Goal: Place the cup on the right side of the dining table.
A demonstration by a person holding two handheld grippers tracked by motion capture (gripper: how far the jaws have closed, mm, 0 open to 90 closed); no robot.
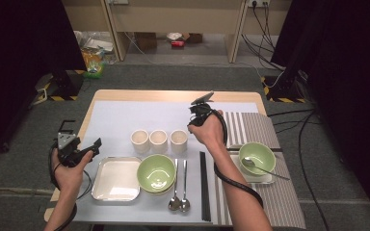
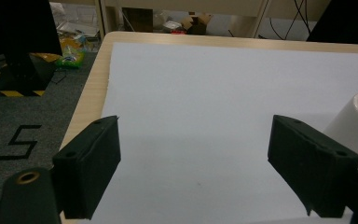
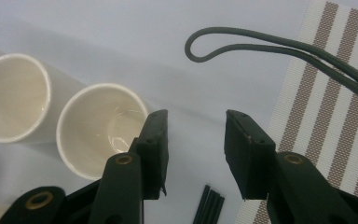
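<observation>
A wooden table (image 1: 173, 95) stands on grey carpet, most of its top covered by a pale sheet (image 1: 125, 120), with a striped mat (image 1: 255, 127) at the right. Beyond it the room falls into shadow at both sides, where dark shapes are hard to make out. Three cream cups stand in a row near the middle; the right gripper (image 3: 196, 144) hovers just beside the rightmost cup (image 1: 178, 141), its jaws apart with nothing between them, and in the right gripper view one jaw overlaps that cup's rim, so contact cannot be judged. The black chopsticks (image 1: 204, 185) lie below it, cut off by the frame in that view. The left gripper (image 2: 196, 168) is held low over the sheet's left part, jaws wide and empty; a cup's edge (image 2: 356, 123) shows at the far right, mostly cut off. Nearer the person sit a square tray (image 1: 116, 179), a green bowl (image 1: 156, 172) and two spoons (image 1: 179, 185); a second green bowl (image 1: 257, 156) with a spoon rests on the mat.
</observation>
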